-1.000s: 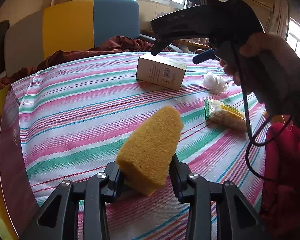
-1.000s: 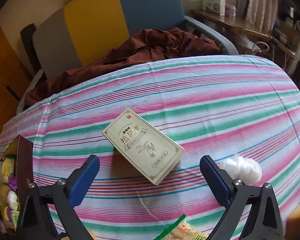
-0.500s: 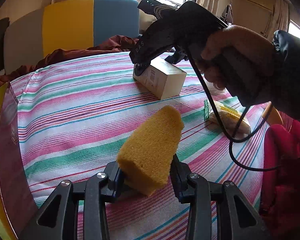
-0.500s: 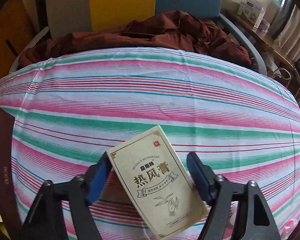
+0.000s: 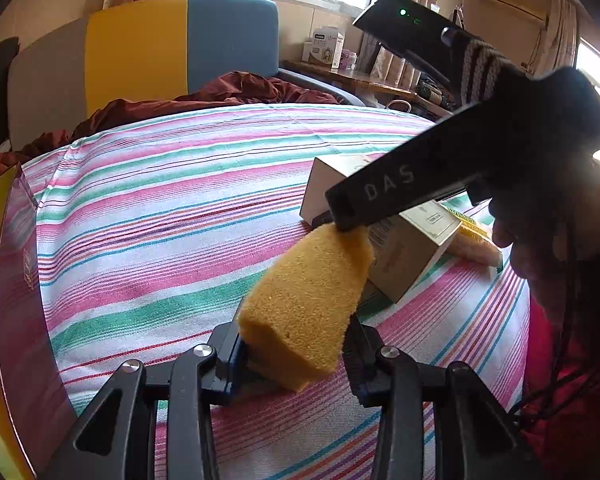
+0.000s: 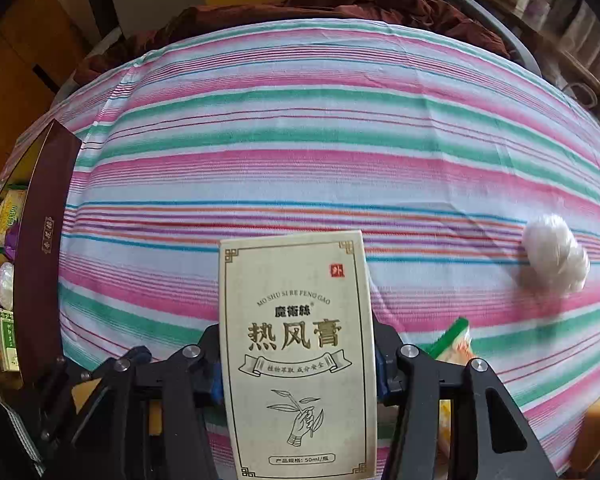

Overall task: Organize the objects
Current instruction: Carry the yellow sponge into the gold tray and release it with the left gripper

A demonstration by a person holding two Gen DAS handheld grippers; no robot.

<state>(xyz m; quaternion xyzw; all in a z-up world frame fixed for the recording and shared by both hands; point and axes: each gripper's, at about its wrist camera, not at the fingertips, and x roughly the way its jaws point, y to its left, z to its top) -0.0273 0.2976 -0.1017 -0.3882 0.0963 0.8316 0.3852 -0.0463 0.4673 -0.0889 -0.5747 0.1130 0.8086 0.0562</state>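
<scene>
My left gripper is shut on a yellow sponge and holds it above the striped tablecloth. My right gripper is shut on a cream cardboard box with Chinese lettering; the box also shows in the left wrist view, under the right gripper's black body, lifted and close to the sponge. A white wad and a green-edged snack packet lie on the cloth to the right.
A dark maroon storage box holding several small items stands at the table's left edge; its wall shows in the left wrist view. A chair with brown cloth stands behind the table. A shelf with boxes is at the back right.
My right gripper has closed on the cream box, turned it straight and raised it off the cloth toward the sponge. My left gripper still holds the sponge in the same place.
</scene>
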